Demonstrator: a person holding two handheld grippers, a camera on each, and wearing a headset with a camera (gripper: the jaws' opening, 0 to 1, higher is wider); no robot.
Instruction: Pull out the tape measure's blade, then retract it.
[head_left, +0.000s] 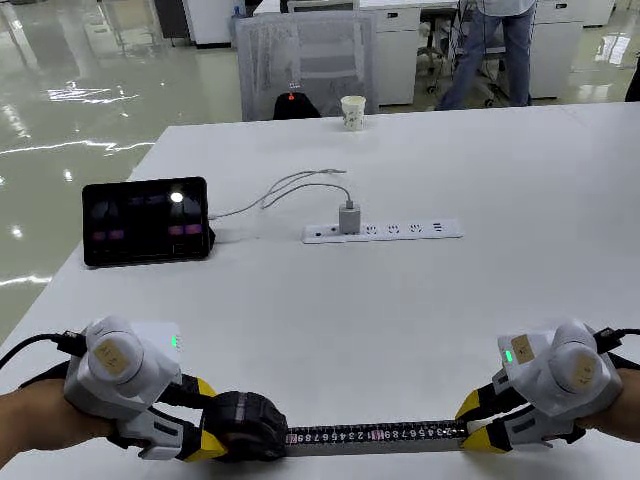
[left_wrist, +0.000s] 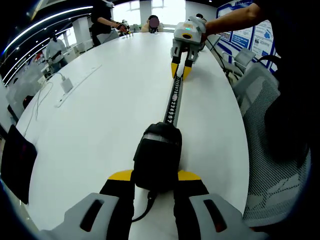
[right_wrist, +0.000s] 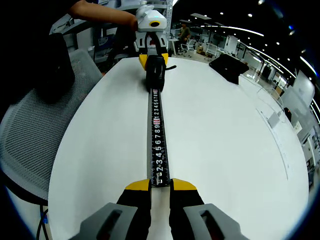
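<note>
A black tape measure case (head_left: 247, 424) lies on the white table (head_left: 400, 320) near its front edge, and my left gripper (head_left: 213, 420) is shut on it. The blade (head_left: 375, 435) is drawn out to the right, flat on the table, numbers up. My right gripper (head_left: 471, 425) is shut on the blade's end. In the left gripper view the case (left_wrist: 157, 155) sits between the yellow-tipped jaws of my left gripper (left_wrist: 155, 176), and the blade (left_wrist: 173, 102) runs to the right gripper (left_wrist: 181, 69). In the right gripper view my right gripper (right_wrist: 160, 185) pinches the blade (right_wrist: 159, 140), which leads to the case (right_wrist: 156, 74).
A dark tablet (head_left: 146, 220) lies at the left. A white power strip (head_left: 400, 231) with a charger (head_left: 349, 217) and cable sits mid-table. A paper cup (head_left: 353, 112) stands at the far edge, with a mesh chair (head_left: 305, 60) behind it. A person (head_left: 495, 50) stands at the back.
</note>
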